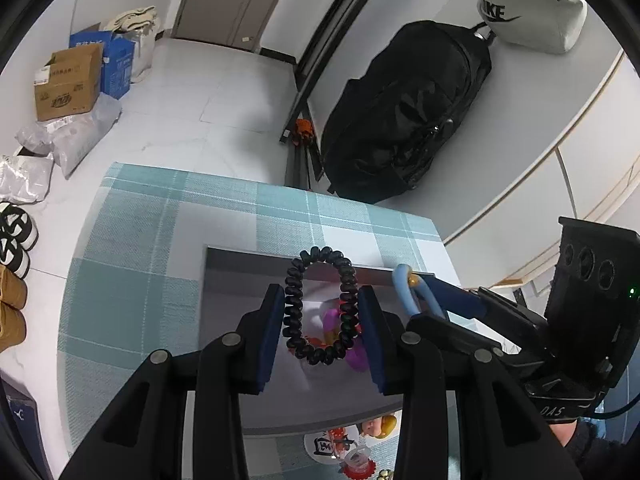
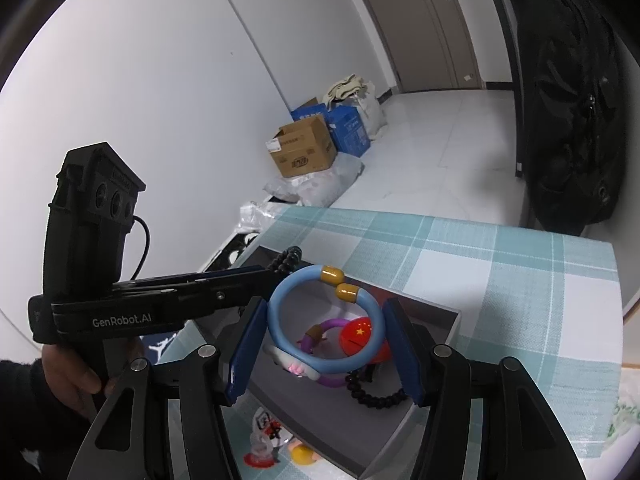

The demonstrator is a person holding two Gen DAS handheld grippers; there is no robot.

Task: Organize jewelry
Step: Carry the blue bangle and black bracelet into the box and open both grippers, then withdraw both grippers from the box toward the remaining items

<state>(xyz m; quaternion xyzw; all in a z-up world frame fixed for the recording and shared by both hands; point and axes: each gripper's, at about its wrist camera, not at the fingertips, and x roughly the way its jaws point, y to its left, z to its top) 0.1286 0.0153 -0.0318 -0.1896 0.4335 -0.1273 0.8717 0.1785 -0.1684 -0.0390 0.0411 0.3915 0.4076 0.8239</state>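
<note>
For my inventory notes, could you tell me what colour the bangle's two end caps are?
Mustard gold end caps on the light blue bangle, clearest in the right wrist view.

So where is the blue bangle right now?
The blue bangle is gripped in the right claw, held above the grey tray, just right of the left claw with its black coil bracelet.

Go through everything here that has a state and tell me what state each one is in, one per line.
left gripper: shut on the black coil bracelet, held above the box
right gripper: shut on the blue bangle, held above the box
grey box: open, no lid on it
purple bangle: lying in the box
red flag badge: lying in the box
door: closed
cardboard carton: flaps open
</note>
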